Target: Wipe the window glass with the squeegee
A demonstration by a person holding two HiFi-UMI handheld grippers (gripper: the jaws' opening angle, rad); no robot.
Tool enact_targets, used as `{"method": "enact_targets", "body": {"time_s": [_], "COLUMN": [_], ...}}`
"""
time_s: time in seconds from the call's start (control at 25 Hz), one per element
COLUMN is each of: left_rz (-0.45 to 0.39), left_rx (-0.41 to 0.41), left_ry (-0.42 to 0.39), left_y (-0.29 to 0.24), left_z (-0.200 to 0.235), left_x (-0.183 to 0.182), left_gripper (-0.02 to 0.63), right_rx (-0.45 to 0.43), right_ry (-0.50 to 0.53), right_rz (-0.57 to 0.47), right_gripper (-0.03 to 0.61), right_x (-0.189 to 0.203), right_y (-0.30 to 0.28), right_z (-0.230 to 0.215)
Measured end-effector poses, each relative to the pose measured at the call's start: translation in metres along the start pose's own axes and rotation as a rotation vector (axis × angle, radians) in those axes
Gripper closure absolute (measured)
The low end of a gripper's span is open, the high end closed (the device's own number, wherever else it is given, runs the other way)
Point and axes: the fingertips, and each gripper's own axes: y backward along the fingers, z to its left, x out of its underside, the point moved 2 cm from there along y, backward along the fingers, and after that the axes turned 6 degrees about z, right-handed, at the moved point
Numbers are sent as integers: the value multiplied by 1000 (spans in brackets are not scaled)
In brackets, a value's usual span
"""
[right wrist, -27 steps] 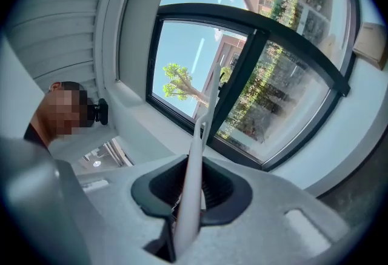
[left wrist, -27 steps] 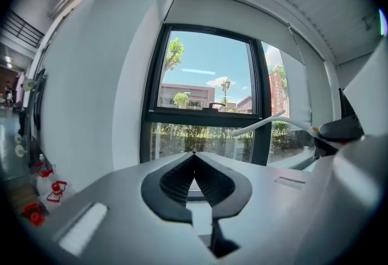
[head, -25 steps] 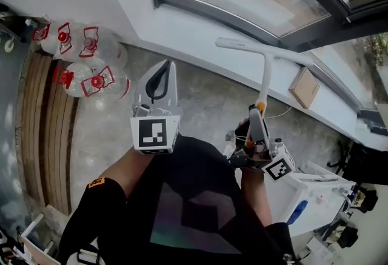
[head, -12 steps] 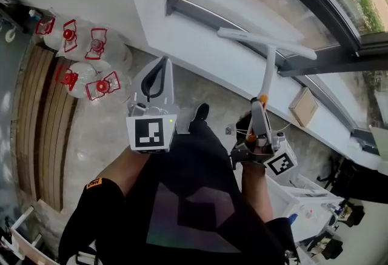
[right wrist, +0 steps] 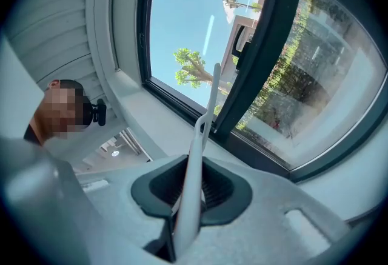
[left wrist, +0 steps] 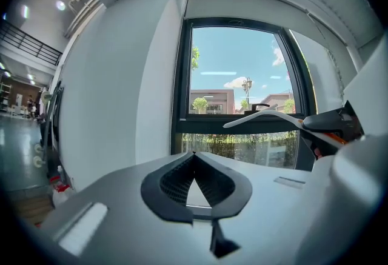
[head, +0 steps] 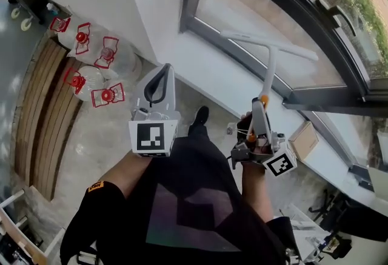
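- I see a grey floor (head: pixel 103 136), a white sill (head: pixel 203 67), a dark-framed window (head: pixel 254 12), and bottles (head: pixel 100 70) at left.
- My right gripper (head: pixel 257 113) pinches the squeegee (head: pixel 270 73), its blade up near the glass.
- My left gripper (head: pixel 159 85) is pressed together, empty.

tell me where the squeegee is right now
Head view, right of centre: the squeegee is held in the right gripper, blade raised before the window glass above the sill.

Window glass (head: pixel 254 15) ahead above the sill (head: pixel 206 67), squeegee (head: pixel 268 79) in my right gripper (head: pixel 257 113) before it, jugs (head: pixel 100 57) on floor far left, box (head: pixel 303 139) on sill at right.
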Motion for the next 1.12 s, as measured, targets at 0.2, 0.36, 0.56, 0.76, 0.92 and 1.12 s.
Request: {"method": "enact_targets", "body": {"time_s": [0.2,0.36,0.56,0.76,0.92,1.12], "left_rz": [-31,-53,-114,-164,-259,-388], "left_rx": [-27,-25,-60,-56,-16,15], "left_ry": [-25,-89,-189,-139,-139,-189], "left_y": [-48,-79,-126,-159,-178,-188], "left_z": [-17,-45,-54,-37,-24,-9], "left_x": [-24,-50,-96,-138,-198,-279], "left_gripper": [597,597,597,597,597,597], "right_rx": [-34,-52,-162,-264,-332,-442], "right_ry": [60,106,245,382,475,583], "right_rz": [13,11,-34,-85,-178,-300], "right_gripper": [529,529,531,530,529,531], "right_x": [-43,-83,-146,-203,-253,-317], "right_y": [-27,-30,-68,-124,-173,-229], "right_z": [-24,-33,-32,2,46,125]}}
